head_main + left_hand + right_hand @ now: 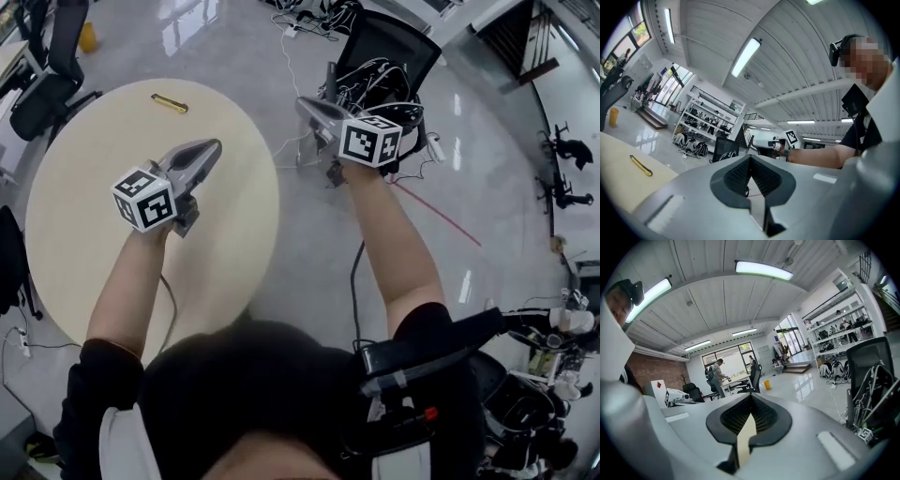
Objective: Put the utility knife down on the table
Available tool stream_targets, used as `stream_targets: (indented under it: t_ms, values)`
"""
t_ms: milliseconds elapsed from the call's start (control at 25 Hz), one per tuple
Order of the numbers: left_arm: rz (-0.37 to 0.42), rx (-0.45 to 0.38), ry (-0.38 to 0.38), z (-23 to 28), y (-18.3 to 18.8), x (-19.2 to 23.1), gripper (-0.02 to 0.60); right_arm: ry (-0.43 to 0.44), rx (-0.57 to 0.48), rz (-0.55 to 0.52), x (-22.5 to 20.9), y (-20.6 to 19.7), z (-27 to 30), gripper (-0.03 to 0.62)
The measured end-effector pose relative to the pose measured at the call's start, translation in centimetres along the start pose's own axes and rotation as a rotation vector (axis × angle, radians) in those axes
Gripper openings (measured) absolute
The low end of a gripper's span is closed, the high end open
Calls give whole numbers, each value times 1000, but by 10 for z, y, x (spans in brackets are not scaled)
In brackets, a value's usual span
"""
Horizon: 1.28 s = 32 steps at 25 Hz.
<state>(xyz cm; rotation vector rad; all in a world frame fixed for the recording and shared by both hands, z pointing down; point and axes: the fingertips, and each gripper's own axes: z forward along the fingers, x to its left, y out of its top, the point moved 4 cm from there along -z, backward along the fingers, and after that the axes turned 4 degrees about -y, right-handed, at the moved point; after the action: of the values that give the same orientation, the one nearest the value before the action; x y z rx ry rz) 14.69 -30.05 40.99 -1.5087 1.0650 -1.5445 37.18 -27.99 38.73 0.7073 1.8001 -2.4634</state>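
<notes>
Two grippers, both empty: your left gripper [750, 158] shows its ribbed pads pressed together at the tips with nothing between them, and your right gripper [751, 397] is pinched closed the same way. Only the head view takes in both at once, the left held over the round table [234, 216], the right out over the grey floor [309, 253] before an office chair [389, 47] draped in cables. The yellow utility knife [170, 103] lies flat near the table's far edge, upper left of that frame, well apart from either tool. The left gripper view catches it small at lower left; the right gripper view does not. Its blade is too small to make out. Your head and headset [412, 375] block the bottom of the head view, and a dark chair back [11, 258] covers part of the table's left rim.
</notes>
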Motion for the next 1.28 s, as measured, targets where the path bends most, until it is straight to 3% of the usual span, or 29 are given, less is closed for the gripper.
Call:
stream_targets:
  t_ms: [320,720,880,1120,1280]
  values:
    - [66,36,-112,48,-8,-122,-2,-82,-73,-9,10,-1,-149,14]
    - [84,93,-310,113,-45,-303,-2,-266,-154,7,38,-20,-386,14]
    - [85,109,-429,145,-53,-368,-2,-368,-185,-4,48,-23,-473,14]
    - [88,152,-597,161,-79,-442,-2,-486,-237,-9,75,-48,-562,14]
    - [82,196,-664,152,-89,-470,-2,-515,-266,-2,105,-61,-595,14]
